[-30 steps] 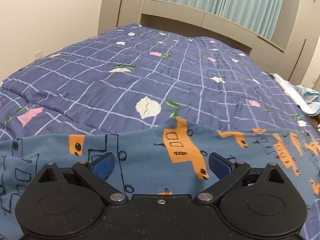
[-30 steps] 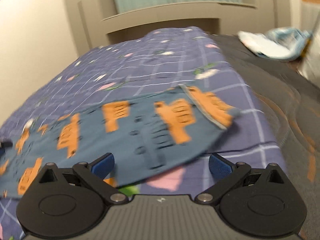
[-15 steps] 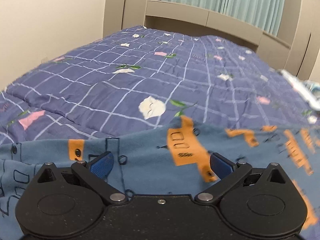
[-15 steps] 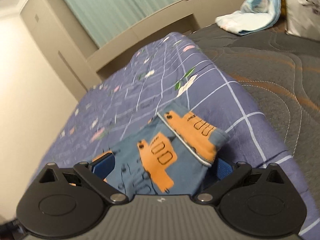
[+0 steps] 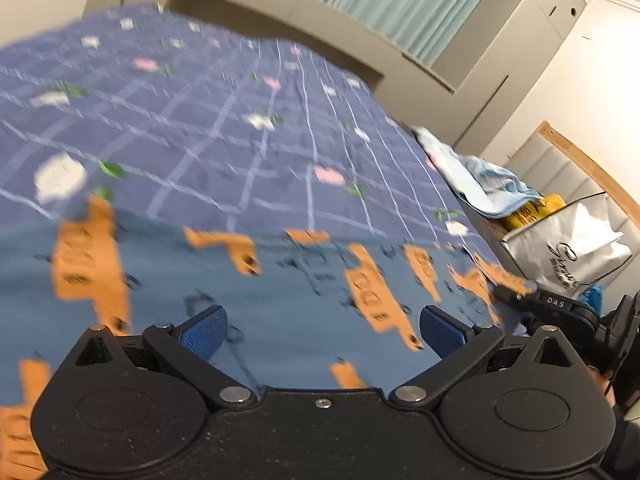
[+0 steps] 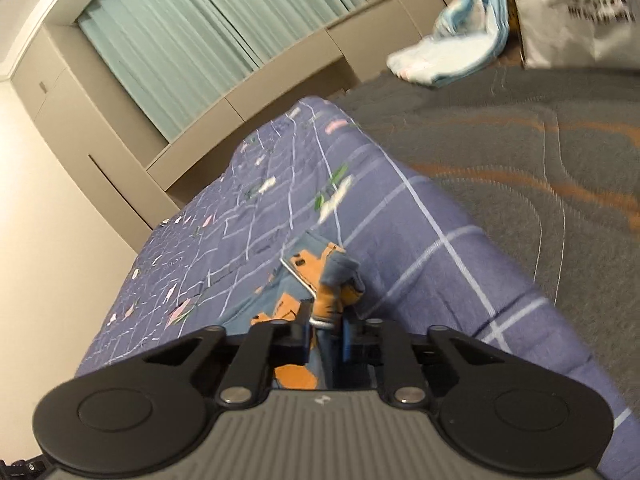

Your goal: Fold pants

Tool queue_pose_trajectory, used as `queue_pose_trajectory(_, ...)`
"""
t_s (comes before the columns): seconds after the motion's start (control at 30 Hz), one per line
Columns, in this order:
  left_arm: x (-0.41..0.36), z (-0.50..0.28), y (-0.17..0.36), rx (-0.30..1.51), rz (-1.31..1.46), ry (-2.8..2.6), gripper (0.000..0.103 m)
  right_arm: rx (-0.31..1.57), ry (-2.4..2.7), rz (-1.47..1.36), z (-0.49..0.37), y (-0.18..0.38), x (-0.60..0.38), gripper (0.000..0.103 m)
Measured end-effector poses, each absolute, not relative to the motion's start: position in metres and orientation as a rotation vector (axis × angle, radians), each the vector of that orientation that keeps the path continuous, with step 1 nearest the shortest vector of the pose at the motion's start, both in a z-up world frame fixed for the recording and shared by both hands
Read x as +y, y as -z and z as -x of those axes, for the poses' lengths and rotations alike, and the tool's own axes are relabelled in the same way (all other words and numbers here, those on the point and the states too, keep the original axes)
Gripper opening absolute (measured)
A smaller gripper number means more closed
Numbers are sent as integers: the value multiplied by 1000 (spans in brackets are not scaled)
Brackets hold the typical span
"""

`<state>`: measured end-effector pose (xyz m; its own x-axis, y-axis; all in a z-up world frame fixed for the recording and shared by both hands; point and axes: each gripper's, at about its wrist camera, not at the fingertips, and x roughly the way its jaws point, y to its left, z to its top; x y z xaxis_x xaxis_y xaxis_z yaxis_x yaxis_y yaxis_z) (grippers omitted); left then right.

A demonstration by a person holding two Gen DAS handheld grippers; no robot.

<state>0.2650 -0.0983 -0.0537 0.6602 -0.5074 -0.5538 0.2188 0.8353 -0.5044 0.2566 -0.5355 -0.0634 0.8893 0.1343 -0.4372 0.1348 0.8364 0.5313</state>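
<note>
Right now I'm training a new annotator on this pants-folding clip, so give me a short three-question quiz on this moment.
1. True or false: the right gripper is shut on a corner of the pants.
2. Multiple choice: the left gripper is A) shut on the pants, B) open with the pants lying between its fingers, C) holding the light blue cloth.
3. Fill in: the pants lie on a purple-blue checked ____ with a flower print.

Key
1. True: its fingers pinch the bunched hem.
2. B.
3. Quilt.
</note>
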Motion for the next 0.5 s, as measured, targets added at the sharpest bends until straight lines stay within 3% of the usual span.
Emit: queue_pose_trajectory(0.5,-77,-281,62,737,843,619,102,396,-257,180,-228,9,-373,13)
